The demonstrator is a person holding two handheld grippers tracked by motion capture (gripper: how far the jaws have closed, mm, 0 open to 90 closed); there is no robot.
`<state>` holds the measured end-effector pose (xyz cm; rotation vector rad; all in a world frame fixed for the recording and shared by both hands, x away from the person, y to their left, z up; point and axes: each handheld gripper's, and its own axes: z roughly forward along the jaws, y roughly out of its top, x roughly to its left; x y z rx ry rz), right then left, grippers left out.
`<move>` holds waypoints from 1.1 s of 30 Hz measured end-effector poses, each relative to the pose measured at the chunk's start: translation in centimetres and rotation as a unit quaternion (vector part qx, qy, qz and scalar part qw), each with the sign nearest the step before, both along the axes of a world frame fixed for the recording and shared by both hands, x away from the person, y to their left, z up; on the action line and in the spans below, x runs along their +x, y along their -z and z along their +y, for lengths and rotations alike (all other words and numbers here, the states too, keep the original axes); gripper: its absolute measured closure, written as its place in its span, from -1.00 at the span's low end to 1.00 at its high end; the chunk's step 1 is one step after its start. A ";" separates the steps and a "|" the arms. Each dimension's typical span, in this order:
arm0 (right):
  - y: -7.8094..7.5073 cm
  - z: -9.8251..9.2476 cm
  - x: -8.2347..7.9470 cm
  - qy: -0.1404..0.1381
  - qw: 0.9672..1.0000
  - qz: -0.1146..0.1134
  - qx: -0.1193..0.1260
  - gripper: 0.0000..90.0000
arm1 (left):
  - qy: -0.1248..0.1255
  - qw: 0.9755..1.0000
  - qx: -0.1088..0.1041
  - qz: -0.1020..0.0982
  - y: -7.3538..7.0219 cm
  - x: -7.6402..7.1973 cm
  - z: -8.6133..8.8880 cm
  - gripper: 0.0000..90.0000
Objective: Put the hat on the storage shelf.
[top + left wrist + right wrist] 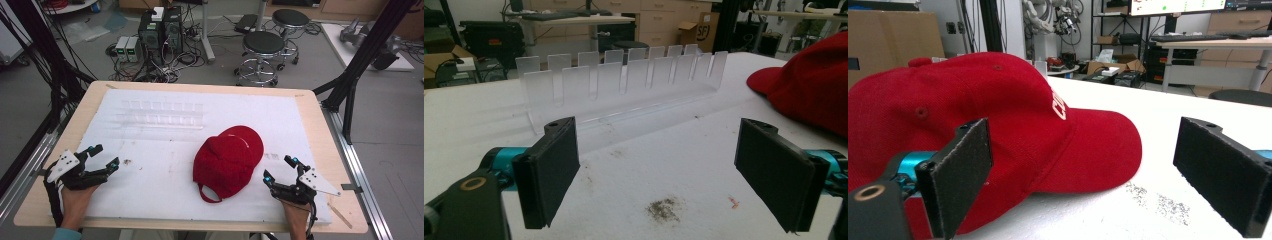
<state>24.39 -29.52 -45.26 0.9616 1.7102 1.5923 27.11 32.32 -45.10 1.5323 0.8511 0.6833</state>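
Note:
A red baseball cap (229, 159) lies crown up on the white mat (165, 150), brim pointing away from me, strap at the near side. My right gripper (281, 168) rests on the mat just right of the cap, jaws open and empty. In the right gripper view the cap (998, 125) lies in front and to the left of the open gripper (1088, 170). My left gripper (106, 156) sits at the mat's near left, open and empty, well apart from the cap. Its own view shows the gripper (659, 175) with wide-spread jaws and the cap's brim (809, 85) at the right.
A clear plastic slotted rack (161, 114) lies across the far part of the mat, also the rack (624, 80) ahead of the left gripper. Small dirt specks (664, 209) mark the mat. Stools (262, 50), computers and cables stand on the floor beyond the table's far edge.

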 end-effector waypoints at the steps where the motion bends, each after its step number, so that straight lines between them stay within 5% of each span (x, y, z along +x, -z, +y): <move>1: 0.0 0.0 0.0 0.000 1.000 0.003 0.001 -0.83 | 0.000 1.000 -0.001 0.000 0.0 0.0 0.0 -0.60; 14: -0.3 0.8 0.2 -0.014 0.999 0.016 -0.040 -0.83 | 0.001 1.000 -0.002 0.004 0.0 0.1 0.1 -0.60; 27: -0.2 0.6 0.2 -0.011 0.999 0.020 -0.028 -0.83 | 0.004 1.000 0.010 0.013 -0.3 0.1 -0.1 -0.62; 33: -0.2 0.5 0.2 -0.008 1.000 0.020 -0.019 -0.83 | 0.045 0.999 0.019 0.016 -2.4 -0.1 -1.4 -0.64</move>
